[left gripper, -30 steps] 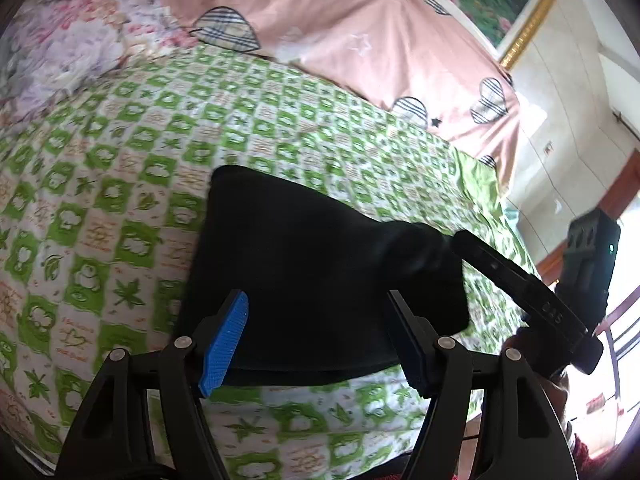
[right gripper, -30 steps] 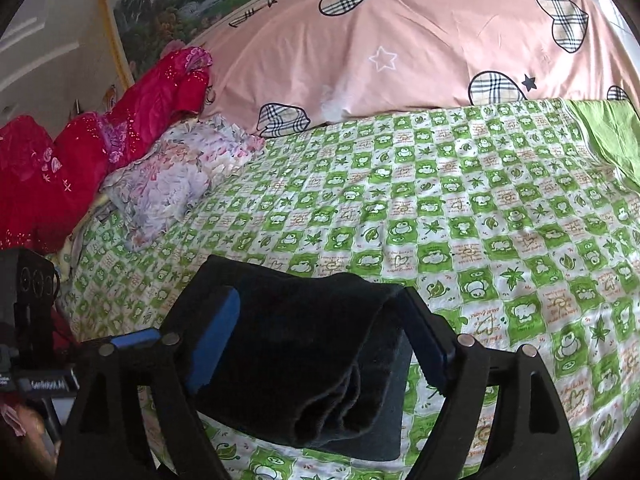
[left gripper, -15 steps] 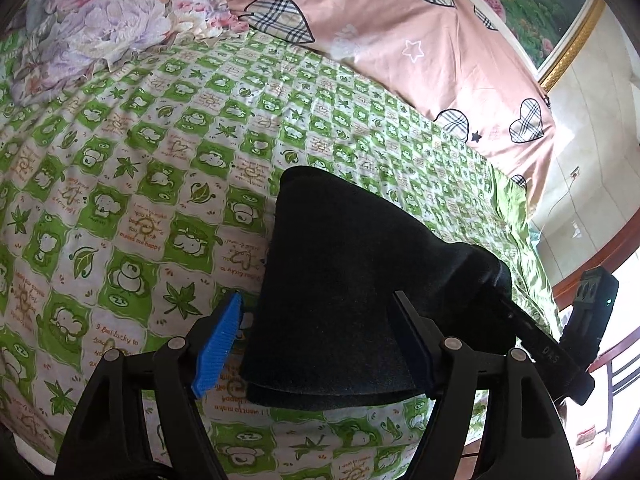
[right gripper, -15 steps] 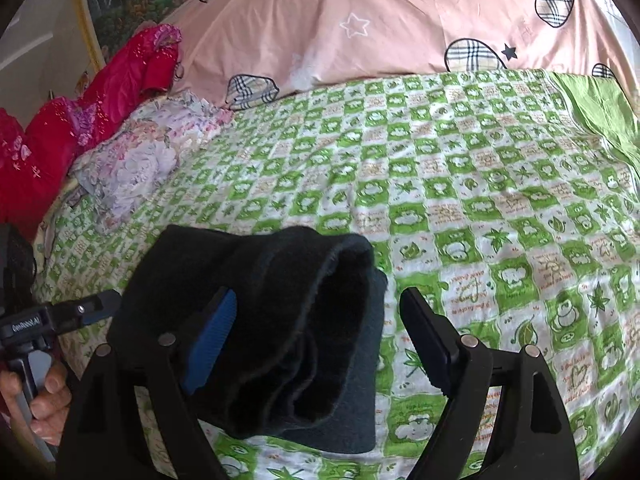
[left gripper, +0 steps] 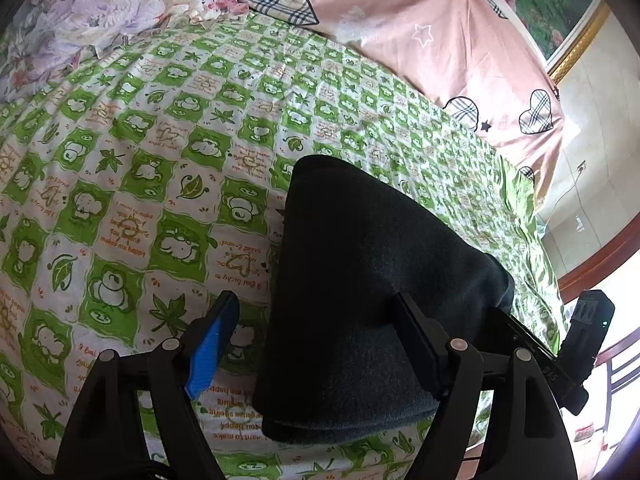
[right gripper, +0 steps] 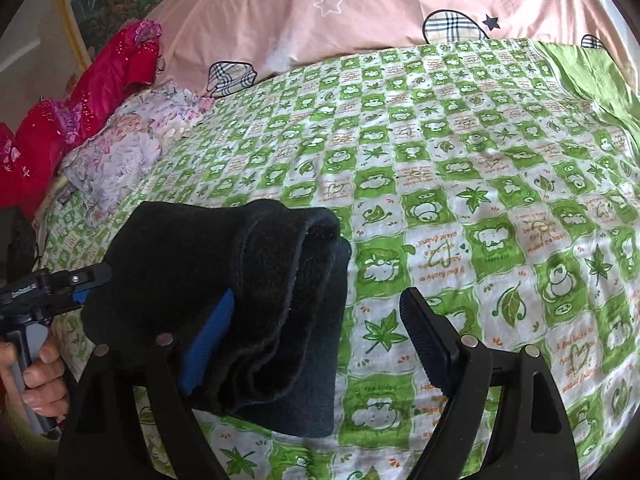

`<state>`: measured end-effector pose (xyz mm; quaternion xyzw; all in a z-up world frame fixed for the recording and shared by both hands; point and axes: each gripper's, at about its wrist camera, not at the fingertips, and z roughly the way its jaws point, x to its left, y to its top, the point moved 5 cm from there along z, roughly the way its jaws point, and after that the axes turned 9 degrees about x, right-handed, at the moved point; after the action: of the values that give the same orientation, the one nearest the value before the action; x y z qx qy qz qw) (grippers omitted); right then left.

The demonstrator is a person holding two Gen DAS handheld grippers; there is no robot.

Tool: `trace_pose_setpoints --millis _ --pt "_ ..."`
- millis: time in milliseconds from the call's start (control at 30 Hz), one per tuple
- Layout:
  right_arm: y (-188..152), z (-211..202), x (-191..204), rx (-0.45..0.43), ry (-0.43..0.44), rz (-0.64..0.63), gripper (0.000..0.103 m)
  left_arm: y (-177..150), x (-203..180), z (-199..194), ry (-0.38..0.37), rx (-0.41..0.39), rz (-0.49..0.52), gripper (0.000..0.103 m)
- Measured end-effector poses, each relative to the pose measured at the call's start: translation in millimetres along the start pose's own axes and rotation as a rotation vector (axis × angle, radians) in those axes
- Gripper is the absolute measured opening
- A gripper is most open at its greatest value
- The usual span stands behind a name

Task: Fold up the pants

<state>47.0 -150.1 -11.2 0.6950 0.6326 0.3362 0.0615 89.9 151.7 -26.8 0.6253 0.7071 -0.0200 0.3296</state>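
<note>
The dark pants (left gripper: 360,280) lie folded into a thick, compact bundle on the green checked bedsheet (left gripper: 140,140). My left gripper (left gripper: 316,344) is open, its jaws straddling the bundle's left near edge without clamping it. In the right wrist view the pants (right gripper: 224,304) show their stacked folded layers at the lower left. My right gripper (right gripper: 316,344) is open, its left blue pad against the bundle's right side and its right finger (right gripper: 424,336) over bare sheet. The other gripper (right gripper: 52,284) shows at the far left, held by a hand.
A pink quilt with plaid hearts (right gripper: 360,12) lies across the head of the bed. A floral pillow (right gripper: 116,152) and red bedding (right gripper: 80,92) sit at the far left. The bed's right edge, a wall and a wooden frame (left gripper: 592,264) lie beyond the pants.
Both grippers have drawn back and apart, the left sliding left and the right sliding right of the bundle. The folded pants stay put on the sheet.
</note>
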Motion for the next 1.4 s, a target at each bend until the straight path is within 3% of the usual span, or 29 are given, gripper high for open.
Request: trace_pose_setpoints --millis 567,667,800,900,1033,1200,1400 --pt "-8 19 -10 0.074 0.234 0.136 0.080 2 5 29 -0.027 0.057 -0.019 0.080" --pt "-11 25 -8 0.101 0.290 0.158 0.075 2 8 31 -0.039 0.067 -0.028 0.078" --pt "-13 25 -1 0.108 0.302 0.143 0.065 0 2 34 -0.052 0.074 -0.017 0.062" --pt "-11 19 7 0.099 0.287 0.102 0.057 0 -5 31 -0.028 0.060 0.014 0.056" --pt "-8 12 16 0.084 0.268 0.063 0.053 0 -13 22 -0.033 0.041 0.023 0.043" --pt "-2 2 24 0.056 0.276 0.036 0.050 -4 -21 4 -0.022 0.008 0.056 0.035" --pt "20 -6 44 0.025 0.298 -0.027 0.049 -3 -30 -26 0.011 -0.067 0.090 0.033"
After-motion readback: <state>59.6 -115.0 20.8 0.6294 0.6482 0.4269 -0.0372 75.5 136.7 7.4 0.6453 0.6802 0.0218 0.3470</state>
